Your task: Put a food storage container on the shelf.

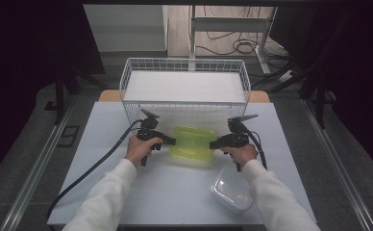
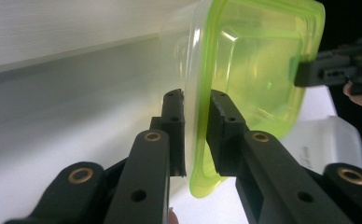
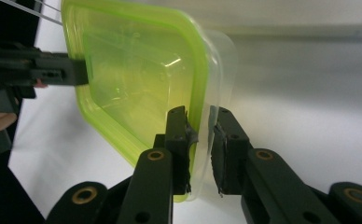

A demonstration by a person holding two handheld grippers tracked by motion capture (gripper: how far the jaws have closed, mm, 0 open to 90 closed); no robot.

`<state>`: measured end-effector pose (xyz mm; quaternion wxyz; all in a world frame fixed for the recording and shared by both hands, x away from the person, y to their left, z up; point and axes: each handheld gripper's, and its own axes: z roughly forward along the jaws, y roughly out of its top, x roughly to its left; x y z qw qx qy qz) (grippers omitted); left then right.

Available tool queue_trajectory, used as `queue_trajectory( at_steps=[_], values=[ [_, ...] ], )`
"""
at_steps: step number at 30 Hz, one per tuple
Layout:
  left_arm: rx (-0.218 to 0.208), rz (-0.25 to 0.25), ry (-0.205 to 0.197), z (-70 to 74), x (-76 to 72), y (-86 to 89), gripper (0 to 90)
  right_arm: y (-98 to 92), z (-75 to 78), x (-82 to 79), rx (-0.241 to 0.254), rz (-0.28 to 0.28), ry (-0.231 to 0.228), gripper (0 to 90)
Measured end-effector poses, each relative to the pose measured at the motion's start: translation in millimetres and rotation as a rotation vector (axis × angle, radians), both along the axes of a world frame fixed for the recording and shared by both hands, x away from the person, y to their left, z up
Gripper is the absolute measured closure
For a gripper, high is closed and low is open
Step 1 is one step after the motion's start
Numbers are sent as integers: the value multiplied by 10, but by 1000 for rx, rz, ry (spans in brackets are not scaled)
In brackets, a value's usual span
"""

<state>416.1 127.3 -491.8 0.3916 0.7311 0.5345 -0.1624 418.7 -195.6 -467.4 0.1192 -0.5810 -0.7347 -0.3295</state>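
Translucent lime-green lidded plastic container [image 1: 192,143] at frame centre, left gripper [image 2: 195,135] and right gripper [image 3: 202,149] clenched on opposite rims, likely for balanced two-handed lift toward white wire basket [image 1: 184,103] above.

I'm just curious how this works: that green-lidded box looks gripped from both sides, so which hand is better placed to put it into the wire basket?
Neither alone, probably. The left gripper and the right gripper each clamp an opposite edge of the green-lidded box, straight in front of the wire basket. Lifting it together looks likeliest.
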Motion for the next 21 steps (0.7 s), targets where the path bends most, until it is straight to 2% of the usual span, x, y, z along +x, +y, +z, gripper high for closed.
queue_trajectory(
  at_steps=[1,7,8,9,10,13,14,15,17,18,21],
  values=[
    [-16,-5,-14,28,-22,1,786,-25,33,-14,14,8,-9,780],
    [-28,-16,-40,123,-92,4,787,-68,116,-92,37,36,-61,779],
    [-27,-27,-54,140,-105,12,786,-71,136,-113,37,44,-74,778],
    [-33,-23,-59,203,-147,16,786,-78,181,-153,42,58,-109,778],
    [-33,-23,-59,203,-147,16,785,-78,181,-153,42,58,-109,778],
    [-48,-28,-98,339,-229,50,786,-94,286,-249,58,83,-174,776],
    [-48,-28,-98,339,-229,50,786,-94,286,-249,58,83,-174,776],
    [-51,-33,-115,404,-278,67,786,-102,342,-300,72,96,-209,774],
    [-57,-35,-136,461,-327,79,785,-106,395,-350,83,107,-236,773],
    [-57,-35,-136,461,-327,79,783,-106,395,-350,83,107,-236,773],
    [-56,-43,-159,534,-401,89,781,-106,438,-412,73,129,-279,773]
  ],
)
